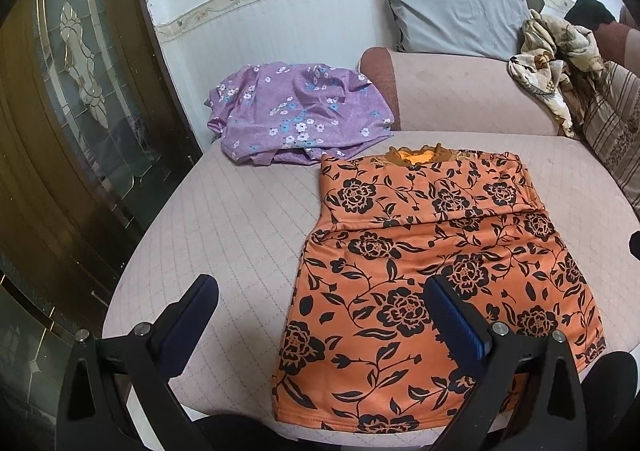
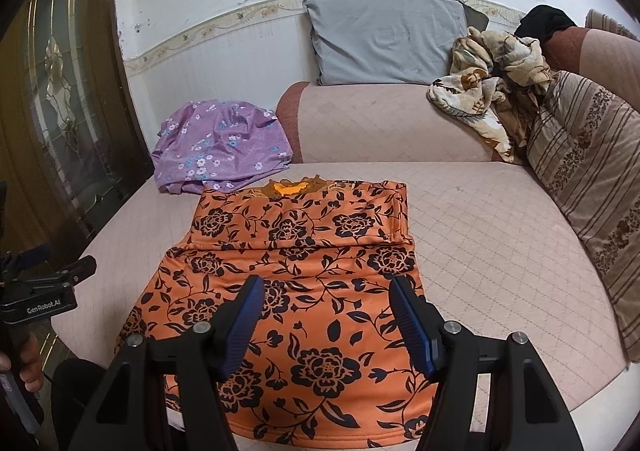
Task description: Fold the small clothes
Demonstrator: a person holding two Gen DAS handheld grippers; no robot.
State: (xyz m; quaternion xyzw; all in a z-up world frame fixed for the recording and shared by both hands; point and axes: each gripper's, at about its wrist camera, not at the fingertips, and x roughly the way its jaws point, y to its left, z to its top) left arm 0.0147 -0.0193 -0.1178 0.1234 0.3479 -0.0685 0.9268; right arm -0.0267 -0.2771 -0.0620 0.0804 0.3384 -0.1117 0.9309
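Two hand-held grippers, left hand-held gripper (image 1: pixel 320 315) and right hand-held gripper (image 2: pixel 326 317), spread, empty; two garments: orange top (image 2: pixel 296 291), purple one (image 2: pixel 220 147).

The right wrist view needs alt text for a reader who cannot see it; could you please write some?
An orange top with black flowers, sleeves folded in, lies flat on a pink quilted couch seat, with the open, empty right tongs above its lower half. A crumpled purple floral garment lies behind it.
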